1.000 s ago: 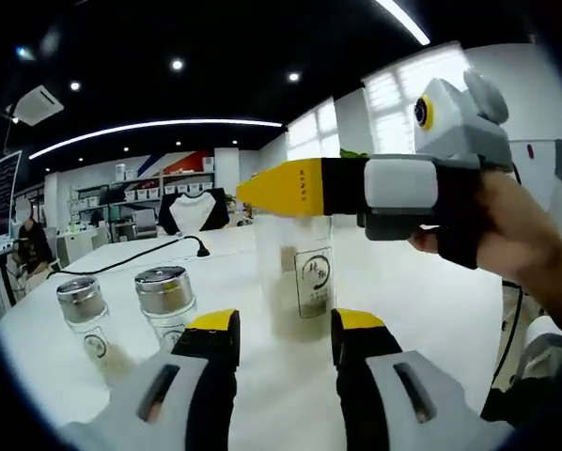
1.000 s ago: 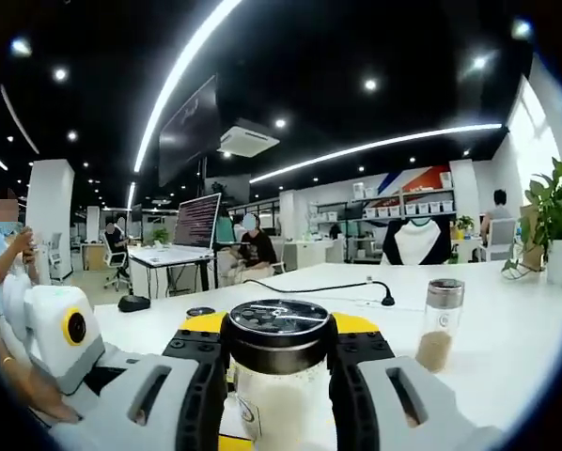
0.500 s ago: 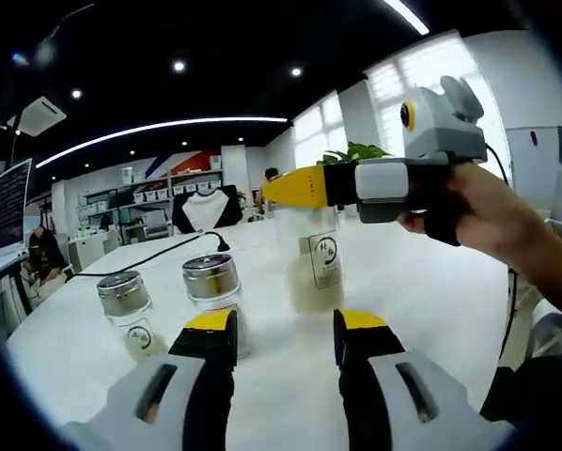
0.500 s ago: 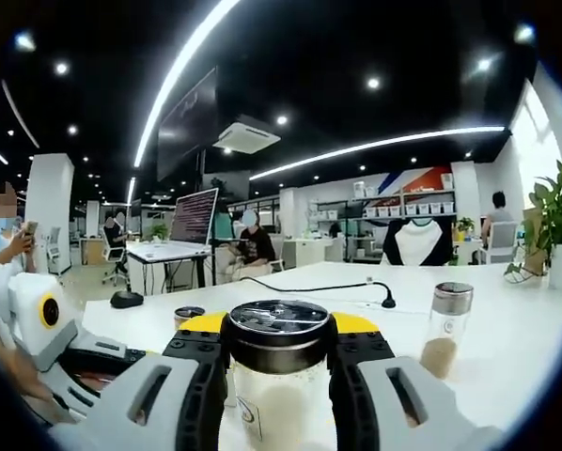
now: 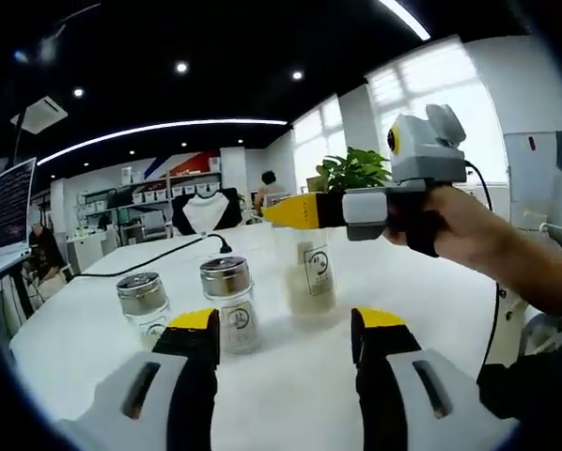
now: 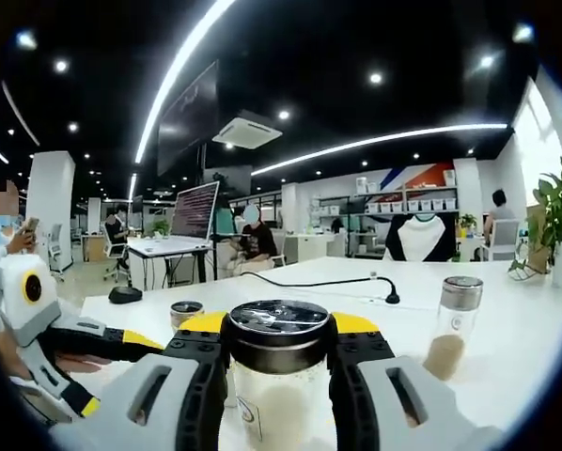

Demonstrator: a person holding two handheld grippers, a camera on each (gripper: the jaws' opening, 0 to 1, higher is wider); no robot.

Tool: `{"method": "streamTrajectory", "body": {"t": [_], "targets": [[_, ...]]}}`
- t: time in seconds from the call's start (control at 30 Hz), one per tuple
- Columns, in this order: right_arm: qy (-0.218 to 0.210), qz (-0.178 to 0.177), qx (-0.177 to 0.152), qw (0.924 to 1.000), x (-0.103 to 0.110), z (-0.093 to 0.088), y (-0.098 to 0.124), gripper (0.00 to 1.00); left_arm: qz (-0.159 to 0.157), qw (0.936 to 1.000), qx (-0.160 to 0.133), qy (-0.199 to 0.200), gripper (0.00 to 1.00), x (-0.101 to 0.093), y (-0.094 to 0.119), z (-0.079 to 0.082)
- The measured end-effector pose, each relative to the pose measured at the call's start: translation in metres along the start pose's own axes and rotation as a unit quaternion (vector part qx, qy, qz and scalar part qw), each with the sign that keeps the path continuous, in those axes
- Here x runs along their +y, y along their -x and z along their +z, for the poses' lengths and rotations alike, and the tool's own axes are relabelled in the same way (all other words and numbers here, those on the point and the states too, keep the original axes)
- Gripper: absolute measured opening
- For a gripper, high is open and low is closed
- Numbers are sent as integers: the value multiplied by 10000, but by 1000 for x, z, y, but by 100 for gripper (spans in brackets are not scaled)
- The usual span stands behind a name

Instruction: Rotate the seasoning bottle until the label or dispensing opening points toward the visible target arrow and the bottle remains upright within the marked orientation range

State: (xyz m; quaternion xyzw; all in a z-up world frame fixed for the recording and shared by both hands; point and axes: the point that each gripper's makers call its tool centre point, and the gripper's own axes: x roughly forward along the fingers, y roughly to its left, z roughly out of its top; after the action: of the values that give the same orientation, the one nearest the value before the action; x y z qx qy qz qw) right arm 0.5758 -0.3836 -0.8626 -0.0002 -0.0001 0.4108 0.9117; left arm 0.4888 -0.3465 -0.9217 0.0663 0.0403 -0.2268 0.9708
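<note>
The seasoning bottle (image 5: 308,278) stands upright on the white table (image 5: 422,282), its pale label facing the left gripper view; it is clear glass, part full of pale powder. My right gripper (image 5: 295,210) comes in from the right, held by a hand, and is shut on the bottle's cap. In the right gripper view its jaws close on both sides of the dark lid (image 6: 278,324), with the bottle body (image 6: 276,413) below. My left gripper (image 5: 286,321) is open with nothing between its jaws, a short way in front of the bottle. It also appears as the left gripper (image 6: 107,371).
Two more silver-capped bottles (image 5: 142,303) (image 5: 229,303) stand to the left of the held one. One bottle (image 6: 453,318) and a small dark cap (image 6: 184,310) are on the table. A black cable (image 5: 159,252) crosses the table behind. A plant (image 5: 354,171) stands at the back.
The left gripper has drawn back from the bottle and its jaws have spread a little wider. The right gripper has kept its hold on the cap.
</note>
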Motion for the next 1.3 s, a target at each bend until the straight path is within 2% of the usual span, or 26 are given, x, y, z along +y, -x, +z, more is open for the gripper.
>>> {"method": "streamTrajectory", "body": {"t": [0.2, 0.3, 0.37, 0.47, 0.5, 0.53, 0.6, 0.7, 0.87, 1.13, 1.3], "targets": [[-7, -20, -7, 10000, -1, 0, 1, 38, -167, 9998, 70, -32, 74, -5, 3, -4], [-13, -25, 17, 10000, -2, -3, 0, 38, -196, 9995, 177, -173, 80, -6, 4, -9], [-6, -25, 36, 10000, -3, -4, -1, 38, -213, 9995, 187, -141, 81, -6, 5, -11], [49, -71, 24, 10000, -4, -6, -2, 38, -235, 9995, 218, -18, 81, -5, 6, -12], [73, -85, 8, 9999, -5, -6, -2, 38, -179, 9992, 314, -146, 80, -2, 7, -15], [114, -119, -12, 9999, -5, -6, -3, 38, 7, 9983, 434, -378, 80, 4, 8, -17], [118, -154, -6, 9998, -7, -8, -3, 38, -5, 9985, 400, -364, 79, 4, 8, -16], [72, -170, -16, 9998, -7, -10, -4, 38, -37, 9996, 267, -41, 80, 6, 10, -11], [103, -157, 16, 9998, -3, -15, -5, 38, 204, 9989, 322, -271, 77, 13, 11, -10], [150, -122, 12, 9998, 1, -16, -3, 38, 148, 9989, 300, -321, 77, 11, 8, -5], [119, -62, -45, 9999, 3, -17, -2, 39, 99, 9995, 228, -175, 76, 9, 5, -1]]}}
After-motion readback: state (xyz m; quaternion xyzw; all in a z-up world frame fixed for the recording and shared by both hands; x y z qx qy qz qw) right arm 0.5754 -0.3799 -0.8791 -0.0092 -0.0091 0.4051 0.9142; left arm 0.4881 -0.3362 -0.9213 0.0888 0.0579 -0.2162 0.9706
